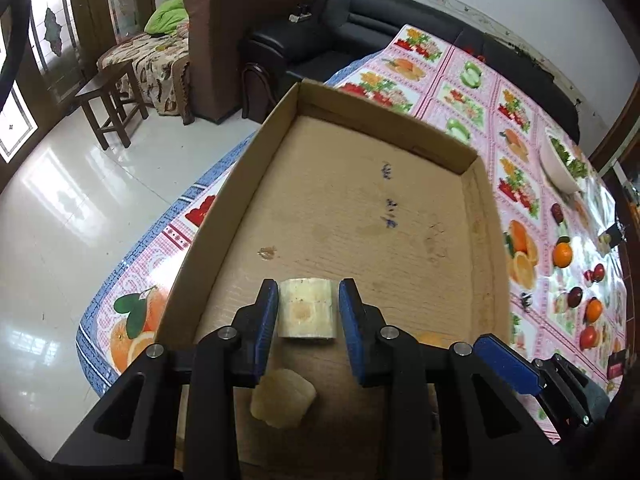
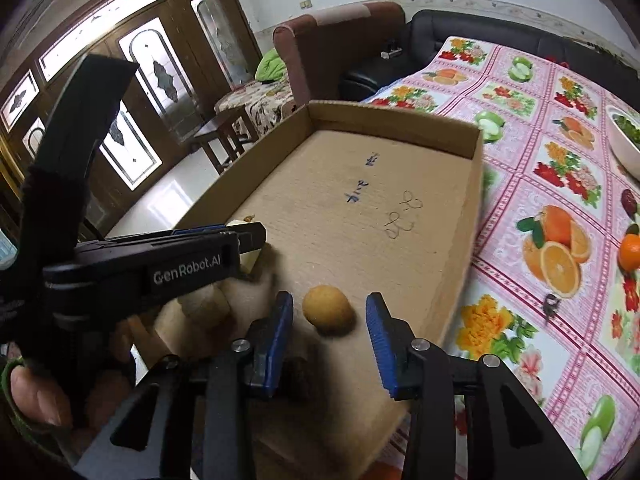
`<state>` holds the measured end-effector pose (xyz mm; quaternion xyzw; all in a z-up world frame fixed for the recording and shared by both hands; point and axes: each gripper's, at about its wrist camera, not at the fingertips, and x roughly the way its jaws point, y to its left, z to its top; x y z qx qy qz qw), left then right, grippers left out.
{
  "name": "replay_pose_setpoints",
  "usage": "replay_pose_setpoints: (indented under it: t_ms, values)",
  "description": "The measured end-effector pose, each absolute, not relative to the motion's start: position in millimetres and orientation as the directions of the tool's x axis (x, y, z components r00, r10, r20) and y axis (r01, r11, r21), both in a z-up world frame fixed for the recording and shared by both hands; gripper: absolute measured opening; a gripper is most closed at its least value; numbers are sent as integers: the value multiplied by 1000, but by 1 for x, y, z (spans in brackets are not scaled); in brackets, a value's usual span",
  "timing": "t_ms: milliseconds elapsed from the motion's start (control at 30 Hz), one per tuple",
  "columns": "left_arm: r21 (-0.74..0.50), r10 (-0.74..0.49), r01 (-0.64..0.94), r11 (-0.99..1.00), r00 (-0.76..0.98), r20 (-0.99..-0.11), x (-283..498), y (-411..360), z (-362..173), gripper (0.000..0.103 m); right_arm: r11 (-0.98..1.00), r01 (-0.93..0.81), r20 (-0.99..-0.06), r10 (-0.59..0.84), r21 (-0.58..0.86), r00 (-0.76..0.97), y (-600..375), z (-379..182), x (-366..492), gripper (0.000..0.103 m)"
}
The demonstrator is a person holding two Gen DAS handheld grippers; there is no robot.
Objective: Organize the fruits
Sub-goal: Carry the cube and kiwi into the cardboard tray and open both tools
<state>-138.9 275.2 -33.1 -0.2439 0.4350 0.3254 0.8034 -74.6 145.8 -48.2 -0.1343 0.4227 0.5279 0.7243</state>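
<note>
Both black plastic two-finger grippers, the left gripper [image 1: 308, 312] and the right gripper [image 2: 330, 320], carry ribbed blue pads [image 2: 378, 336], silver pivot screws [image 1: 227, 333], triangular cut-outs, and white "GenRobot.AI" lettering [image 2: 187, 271].

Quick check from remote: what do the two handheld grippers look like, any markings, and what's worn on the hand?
Both the left gripper and right gripper have black angular frames, silver pivot bolts and blue ribbed finger pads. White GenRobot.AI lettering runs along the left one's side. The hand wears something green-edged at the thumb.

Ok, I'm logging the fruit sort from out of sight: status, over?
Left gripper open around pale fruit chunk. Right gripper open, yellow round fruit loose between jaws. Both in cardboard tray. Nothing blocking.
</note>
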Motion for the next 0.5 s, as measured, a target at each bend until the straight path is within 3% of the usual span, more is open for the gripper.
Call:
replay_pose_setpoints:
  t_ms: [167,267,500]
  values:
    - [-123,314,-707,697,454,-834,-137,257,-16,30,427,-860,-724,682,280,104,117,-35,-71,40]
    - [-118,312,-683,721,472,-824,-130,242,-8,38,454,-841,-709,694,293,128,95,-28,-64,40]
    - [-107,277,-605,789,505,-817,-113,198,1,38,548,-771,-682,701,324,211,32,-18,-41,42]
